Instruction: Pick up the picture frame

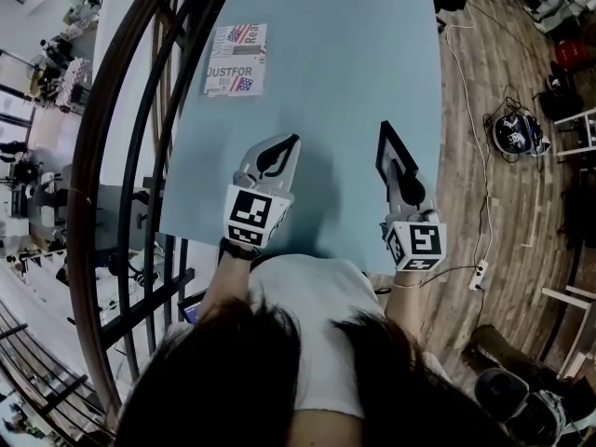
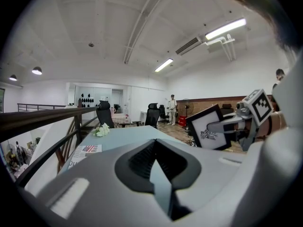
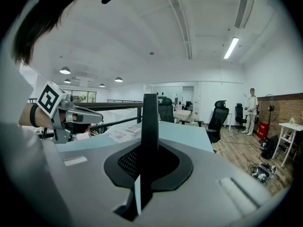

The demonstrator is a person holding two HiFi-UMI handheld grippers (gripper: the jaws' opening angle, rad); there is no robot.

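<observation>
Two right fingers: clamped on the picture frame, which stands edge-on in my right gripper.
My left gripper: fingers pressed together, nothing between them.
Place of picture frame: upright over the near right part of the surface.
Farther off: printed sheet flat at far left.

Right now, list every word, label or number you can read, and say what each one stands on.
"JUSTFOR": on the printed sheet lying on the table.
"Rea": near that sheet's far edge, cut off; its smaller print is too blurred to read.
Picture frame: a dark drawing only, no readable words.
Marker cubes: black-and-white patterns, no letters.
</observation>
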